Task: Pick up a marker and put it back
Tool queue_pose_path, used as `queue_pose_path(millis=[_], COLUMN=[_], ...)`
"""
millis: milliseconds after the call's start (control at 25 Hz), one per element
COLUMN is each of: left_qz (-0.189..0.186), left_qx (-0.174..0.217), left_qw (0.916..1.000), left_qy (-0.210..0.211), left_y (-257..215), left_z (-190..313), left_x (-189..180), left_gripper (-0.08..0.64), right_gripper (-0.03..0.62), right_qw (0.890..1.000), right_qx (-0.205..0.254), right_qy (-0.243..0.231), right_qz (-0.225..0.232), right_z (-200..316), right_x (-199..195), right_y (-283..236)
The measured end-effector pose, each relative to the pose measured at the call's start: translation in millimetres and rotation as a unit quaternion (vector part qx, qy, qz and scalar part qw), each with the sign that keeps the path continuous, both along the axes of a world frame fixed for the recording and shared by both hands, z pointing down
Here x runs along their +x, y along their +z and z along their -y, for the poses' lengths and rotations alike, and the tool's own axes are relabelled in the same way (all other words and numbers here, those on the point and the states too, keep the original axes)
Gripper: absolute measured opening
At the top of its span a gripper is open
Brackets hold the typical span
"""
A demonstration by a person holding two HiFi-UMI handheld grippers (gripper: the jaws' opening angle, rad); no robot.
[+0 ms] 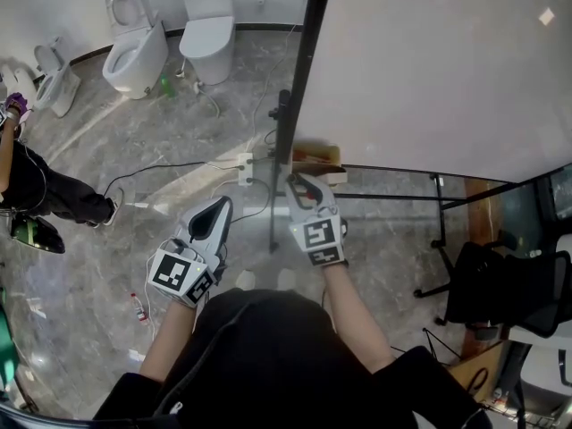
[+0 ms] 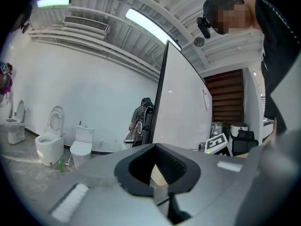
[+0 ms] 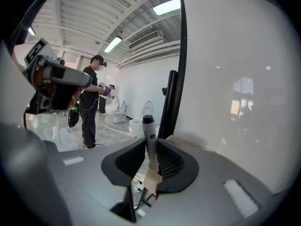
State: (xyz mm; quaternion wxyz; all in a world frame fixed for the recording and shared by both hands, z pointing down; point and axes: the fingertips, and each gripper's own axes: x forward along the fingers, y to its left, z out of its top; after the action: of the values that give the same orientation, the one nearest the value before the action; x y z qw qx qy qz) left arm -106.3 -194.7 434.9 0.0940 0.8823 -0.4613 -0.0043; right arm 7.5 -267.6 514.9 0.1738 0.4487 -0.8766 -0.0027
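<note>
A grey marker with a black cap (image 3: 149, 140) stands upright between the pads of my right gripper (image 3: 150, 150), and a beige tag hangs at its lower end. That gripper is shut on the marker, close in front of the whiteboard (image 3: 235, 102). In the head view the right gripper (image 1: 298, 184) points at the whiteboard's left edge (image 1: 308, 70), near a beige ledge (image 1: 315, 159); the marker itself is hard to make out there. My left gripper (image 1: 222, 204) is held to its left, shut and holding nothing (image 2: 157, 166).
The whiteboard stands on a black frame (image 1: 279, 168) over a marble floor with cables and a power strip (image 1: 244, 170). Toilets (image 1: 134, 43) stand along the far wall. A person in black (image 1: 36, 190) is at the left, and a black chair (image 1: 500, 284) at the right.
</note>
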Motion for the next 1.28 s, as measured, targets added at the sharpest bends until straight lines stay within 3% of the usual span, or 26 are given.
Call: queue_pose_path(millis=[640, 1280], left_qz=[-0.002, -0.001], left_qx=[0.001, 0.032], left_qw=[1.0000, 0.9984], left_qy=[0.000, 0.048], left_y=[-8.0, -16.5], left_z=[-0.7, -0.2], left_x=[-1.7, 14.1], left_gripper=[0.008, 0.008], right_gripper=[0.072, 0.072], right_qw=[0.999, 0.993], right_qx=[0.032, 0.098], right_qy=[0.013, 0.026], right_qz=[0.023, 0.061], right_z=[-1.7, -25.2], right_x=[8.5, 24.4], right_y=[-28.3, -102.5])
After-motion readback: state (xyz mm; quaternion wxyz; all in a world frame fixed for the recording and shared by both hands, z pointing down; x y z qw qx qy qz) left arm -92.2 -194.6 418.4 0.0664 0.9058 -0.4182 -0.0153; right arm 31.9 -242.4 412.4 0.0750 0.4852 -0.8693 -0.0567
